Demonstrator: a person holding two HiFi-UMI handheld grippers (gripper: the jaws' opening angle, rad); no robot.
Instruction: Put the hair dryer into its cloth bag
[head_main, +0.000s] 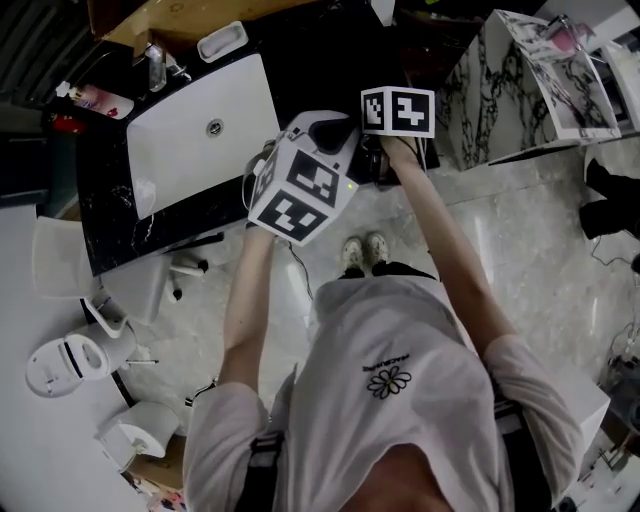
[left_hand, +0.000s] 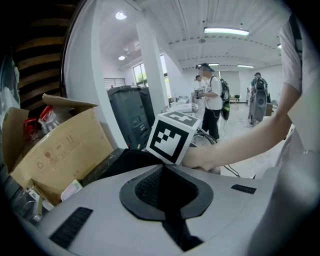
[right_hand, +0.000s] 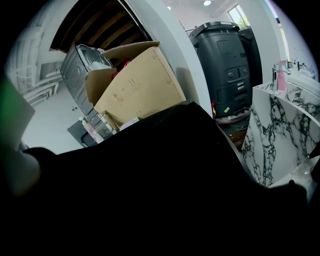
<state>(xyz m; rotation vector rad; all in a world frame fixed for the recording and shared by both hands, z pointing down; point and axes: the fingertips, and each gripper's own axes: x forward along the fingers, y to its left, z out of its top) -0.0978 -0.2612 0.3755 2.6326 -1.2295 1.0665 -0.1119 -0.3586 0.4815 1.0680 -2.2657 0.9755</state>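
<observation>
White T-shirt (head_main: 400, 390) with a little flower print is the closest thing in the head view. Both bare arms reach out from it toward a black counter (head_main: 110, 215) with a white sink (head_main: 200, 140) set in it.

Left gripper (left_hand: 165, 185) has its jaws pressed together. There's a dark strip in the seam and black fabric right at the tips, so I'd say it's pinching the edge of the cloth bag (left_hand: 125, 160). That view is pretty cramped though, so not 100% sure.

Right gripper (head_main: 397, 110) is just beside the left one and a bit further out over the counter. Its marker cube and the hand behind it show right past the left jaws in the left gripper view. Its own view is basically smothered by the bag. Black cloth fills the whole lower half, jaws included, so I can't tell if they're apart or clamped on something.

So the bag is up between the two grippers, draped across the front of the right one. I can't pick out the hair dryer in any view.

Above the cloth you can see an open cardboard box (right_hand: 135, 85) on the left and a tall black bin (right_hand: 225, 55) next to it. On the right is a white marble-look cabinet (right_hand: 280, 135). A few people (left_hand: 210, 100) stand well back in the room.
</observation>
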